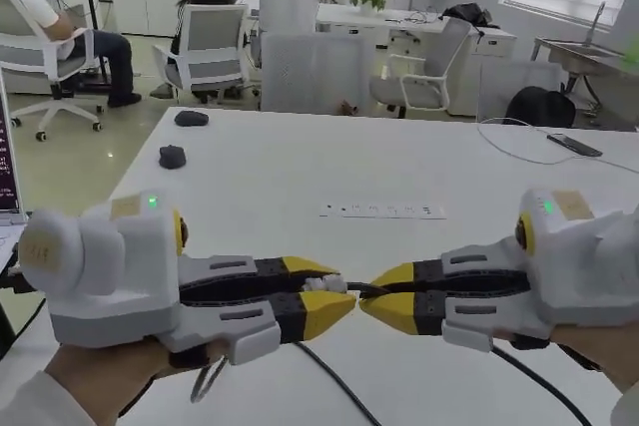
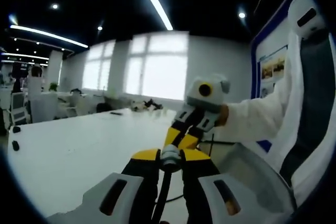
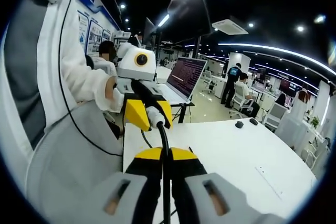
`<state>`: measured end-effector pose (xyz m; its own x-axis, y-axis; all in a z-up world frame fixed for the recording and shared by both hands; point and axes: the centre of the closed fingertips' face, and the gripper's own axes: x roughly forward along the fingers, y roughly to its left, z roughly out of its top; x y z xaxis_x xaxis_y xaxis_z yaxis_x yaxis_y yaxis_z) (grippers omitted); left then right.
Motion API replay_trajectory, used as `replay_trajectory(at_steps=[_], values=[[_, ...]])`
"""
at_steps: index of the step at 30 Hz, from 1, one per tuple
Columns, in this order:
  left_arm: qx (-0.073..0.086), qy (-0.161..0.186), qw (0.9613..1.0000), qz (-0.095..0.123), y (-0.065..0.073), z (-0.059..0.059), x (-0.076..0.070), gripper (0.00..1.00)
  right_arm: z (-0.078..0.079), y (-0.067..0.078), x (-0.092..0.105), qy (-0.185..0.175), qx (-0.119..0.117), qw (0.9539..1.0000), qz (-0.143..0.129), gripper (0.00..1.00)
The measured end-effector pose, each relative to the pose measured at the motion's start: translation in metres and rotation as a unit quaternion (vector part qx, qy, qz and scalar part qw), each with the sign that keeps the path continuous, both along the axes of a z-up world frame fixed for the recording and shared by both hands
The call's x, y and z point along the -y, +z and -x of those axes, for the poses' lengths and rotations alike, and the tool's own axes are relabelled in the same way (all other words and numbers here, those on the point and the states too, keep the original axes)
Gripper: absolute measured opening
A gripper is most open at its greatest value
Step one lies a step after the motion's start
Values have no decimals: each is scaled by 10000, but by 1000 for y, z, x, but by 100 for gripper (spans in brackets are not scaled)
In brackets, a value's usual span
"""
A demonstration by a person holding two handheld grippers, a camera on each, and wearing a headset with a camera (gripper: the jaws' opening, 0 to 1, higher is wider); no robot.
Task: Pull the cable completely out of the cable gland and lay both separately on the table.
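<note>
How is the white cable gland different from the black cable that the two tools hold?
The cable gland is white, short and stubby; the cable is black, thin and long. The left tool grips the cable gland; the right tool grips the cable. Both are held above the table, and the cable is not yet out of the cable gland.

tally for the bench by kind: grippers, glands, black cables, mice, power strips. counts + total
Grippers: 2 (left gripper, right gripper)
Cable gland: 1
Black cable: 1
Mice: 2
Power strip: 1
Total: 7
</note>
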<state>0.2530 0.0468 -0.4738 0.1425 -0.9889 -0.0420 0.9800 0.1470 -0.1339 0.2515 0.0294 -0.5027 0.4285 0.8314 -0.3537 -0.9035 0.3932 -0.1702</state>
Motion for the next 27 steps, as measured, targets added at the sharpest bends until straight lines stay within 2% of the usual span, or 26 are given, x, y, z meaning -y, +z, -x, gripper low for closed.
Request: replay_trajectory(at_steps=[4,5,7,8,11,19,27], values=[[-66,49,10000,50,2,-3,-4,16,-3,-6,9,-131,-50,9999,74,2],[-129,62,9999,65,2,-4,-5,16,-3,-8,12,-165,-63,9998,108,2],[-201,90,9997,88,2,-5,-7,16,-5,-17,19,-249,-91,9992,282,2],[-204,106,9997,97,3,-5,-8,16,-6,-25,25,-310,-102,9984,462,2],[-199,148,9996,100,3,-6,-11,16,-8,-39,36,-445,-198,9966,662,2],[-187,170,9997,65,3,-4,-13,16,-6,-52,42,-499,-297,9962,642,2],[-80,119,9999,-28,2,0,-11,16,-5,-54,43,-509,-389,9958,647,3]])
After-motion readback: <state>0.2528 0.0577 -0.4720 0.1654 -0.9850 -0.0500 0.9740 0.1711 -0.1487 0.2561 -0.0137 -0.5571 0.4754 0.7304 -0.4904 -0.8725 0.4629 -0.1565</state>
